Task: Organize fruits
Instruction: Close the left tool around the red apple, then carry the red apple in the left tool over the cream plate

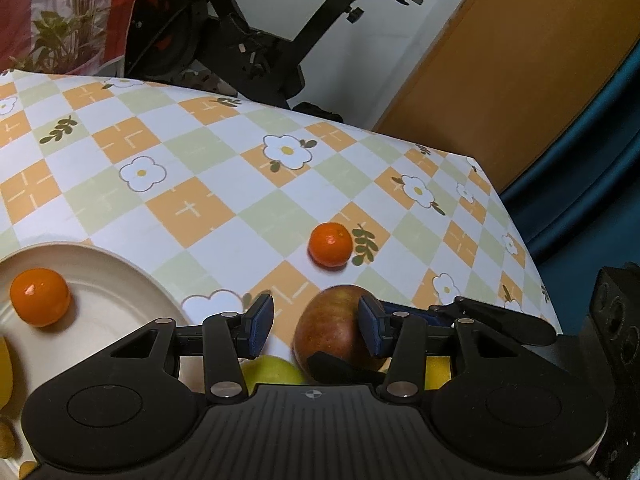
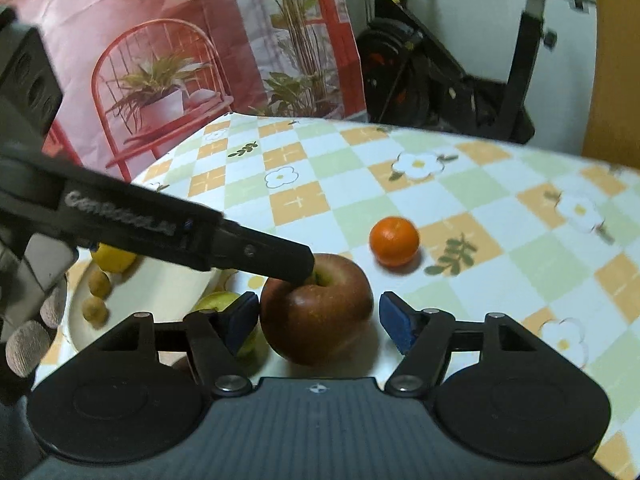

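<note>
Table (image 1: 200, 184) under a checked cloth of orange, green and white squares with printed flowers, filling most of both views. Behind it, a printed backdrop (image 2: 200, 60) of red chairs and potted plants, and a black exercise bike (image 1: 240, 40) against a white wall.

On the left part of the table, a pale round plate (image 1: 120, 264).

Left gripper (image 1: 316, 320): jaws apart, clamped on nothing. Seen from the right wrist, one black finger reaching in from the left, tip resting in the stem hollow on top of the red apple (image 2: 316, 320). Right gripper (image 2: 318, 316): jaws apart too, set either side of the red apple, left pad touching or just beside its skin (cannot tell which), right pad clear of it with a visible gap. Not squeezed.

Red apple upright on the cloth, just beside the plate's rim. Green apple (image 2: 218, 300) just to its left, partly hidden behind the right gripper's left pad. Lemon (image 2: 112, 258) at the plate's far side, half covered by the left gripper. Mandarin (image 1: 330, 245) alone on the cloth beyond the red apple, near but apart. Second mandarin (image 1: 40, 297) inside the plate. Small brown fruits (image 2: 98, 284) on the plate below the lemon.
</note>
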### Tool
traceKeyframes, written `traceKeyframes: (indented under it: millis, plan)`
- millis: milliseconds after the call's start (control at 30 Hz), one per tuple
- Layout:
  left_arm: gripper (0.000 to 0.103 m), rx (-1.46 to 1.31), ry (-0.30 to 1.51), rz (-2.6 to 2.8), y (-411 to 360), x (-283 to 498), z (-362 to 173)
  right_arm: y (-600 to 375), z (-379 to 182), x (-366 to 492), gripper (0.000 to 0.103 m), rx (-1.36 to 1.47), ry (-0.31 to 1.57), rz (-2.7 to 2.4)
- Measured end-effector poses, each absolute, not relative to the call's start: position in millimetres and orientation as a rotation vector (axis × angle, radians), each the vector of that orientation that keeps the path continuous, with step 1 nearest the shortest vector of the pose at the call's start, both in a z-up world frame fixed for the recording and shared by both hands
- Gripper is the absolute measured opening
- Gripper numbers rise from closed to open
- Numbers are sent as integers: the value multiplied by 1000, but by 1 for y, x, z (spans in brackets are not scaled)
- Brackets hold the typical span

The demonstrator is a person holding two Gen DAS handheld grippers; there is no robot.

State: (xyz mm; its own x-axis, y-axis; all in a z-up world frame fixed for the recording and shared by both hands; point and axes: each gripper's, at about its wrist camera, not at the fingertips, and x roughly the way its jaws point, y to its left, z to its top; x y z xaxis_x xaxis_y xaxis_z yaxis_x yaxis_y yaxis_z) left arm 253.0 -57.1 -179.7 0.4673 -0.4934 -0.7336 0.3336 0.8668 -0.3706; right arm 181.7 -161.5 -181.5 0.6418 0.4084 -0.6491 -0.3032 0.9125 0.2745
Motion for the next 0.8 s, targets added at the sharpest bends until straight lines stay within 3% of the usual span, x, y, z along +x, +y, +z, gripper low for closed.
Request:
traceKeyframes:
  millis: [167,267,533,800]
  plan:
    - [51,-227,944,-539,-55,255,-177,-157,-183,183,68,146,772,410]
    - [59,-211,969,-566,-64,253,-179,-158,-183,182,68,149,772,411]
    - [59,-251,1002,-578,-66,253,-186,-153,-184,179,67,121,758,396]
    - [59,-241,918,-584,-42,247,-147,-142,-158,179,67,87,699,415]
